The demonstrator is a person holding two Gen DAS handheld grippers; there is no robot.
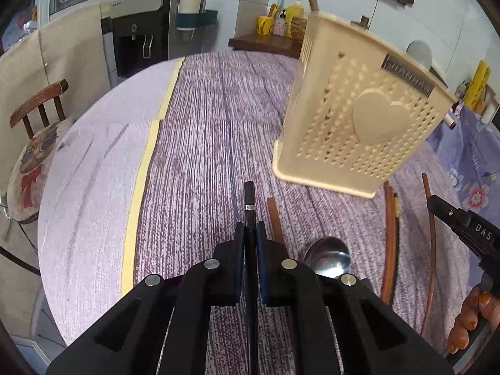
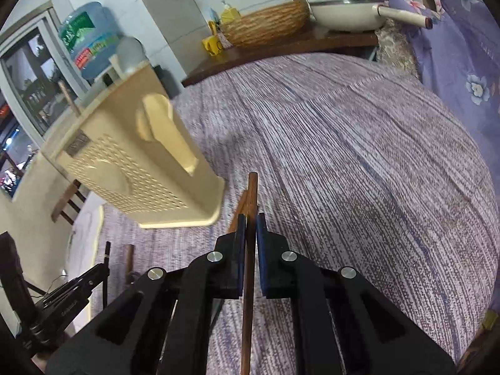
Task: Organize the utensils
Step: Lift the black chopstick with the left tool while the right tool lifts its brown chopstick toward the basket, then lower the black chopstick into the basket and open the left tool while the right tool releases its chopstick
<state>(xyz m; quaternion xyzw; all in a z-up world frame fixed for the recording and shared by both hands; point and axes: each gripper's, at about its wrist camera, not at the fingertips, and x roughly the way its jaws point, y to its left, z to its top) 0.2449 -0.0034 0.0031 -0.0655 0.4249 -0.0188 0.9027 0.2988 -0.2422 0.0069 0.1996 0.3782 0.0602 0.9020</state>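
Note:
My left gripper (image 1: pixel 250 228) is shut on a black chopstick (image 1: pixel 249 200) with a silver band, held above the table. A cream perforated utensil holder (image 1: pixel 359 118) with a heart stands ahead to the right; it also shows in the right wrist view (image 2: pixel 137 162). A brown chopstick (image 1: pixel 275 218) and a steel spoon (image 1: pixel 328 256) lie on the cloth beside my fingers. My right gripper (image 2: pixel 248 225) is shut on a brown wooden chopstick (image 2: pixel 251 197), with another brown chopstick (image 2: pixel 237 209) just left of it. The left gripper shows at the right wrist view's lower left (image 2: pixel 93 278).
The table has a purple striped cloth (image 1: pixel 200 143) with a pale yellow band. Two more brown chopsticks (image 1: pixel 390 234) lie right of the spoon. A wooden chair (image 1: pixel 37 143) stands left. A side shelf holds a wicker basket (image 2: pixel 268 25), a pan and yellow mugs.

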